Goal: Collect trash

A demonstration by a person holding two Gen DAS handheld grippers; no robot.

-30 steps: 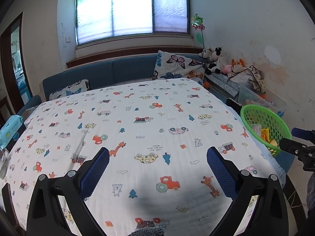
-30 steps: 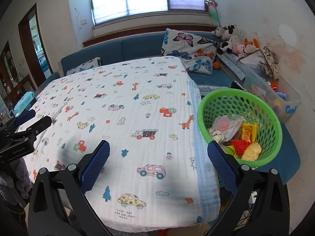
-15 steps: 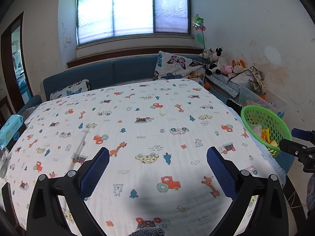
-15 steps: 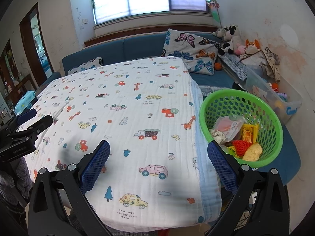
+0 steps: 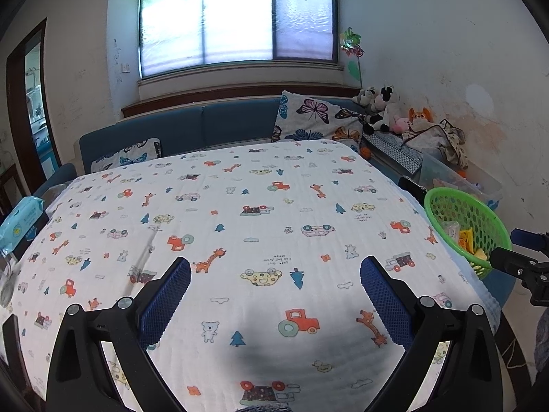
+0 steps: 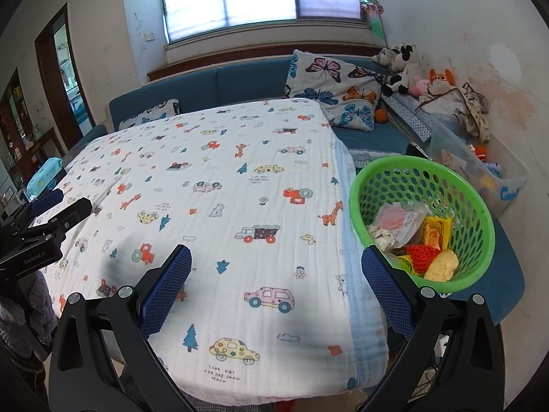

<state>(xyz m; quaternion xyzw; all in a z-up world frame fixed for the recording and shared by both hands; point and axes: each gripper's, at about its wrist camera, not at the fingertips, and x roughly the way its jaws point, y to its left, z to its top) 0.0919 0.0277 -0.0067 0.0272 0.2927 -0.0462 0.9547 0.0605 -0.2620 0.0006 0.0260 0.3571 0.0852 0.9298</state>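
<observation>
While both grippers, left gripper (image 5: 275,286) and right gripper (image 6: 276,274), keep hovering with fingers spread and empty, nothing shifts: trash (image 6: 413,240) sits in the green perforated plastic basket (image 6: 478,206), so collection seems finished.

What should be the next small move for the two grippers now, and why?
Probably draw both back and stop. The left gripper and the right gripper are open and hold nothing, the printed cloth shows no trash, and wrappers and crumpled pieces already lie in the green basket.
</observation>
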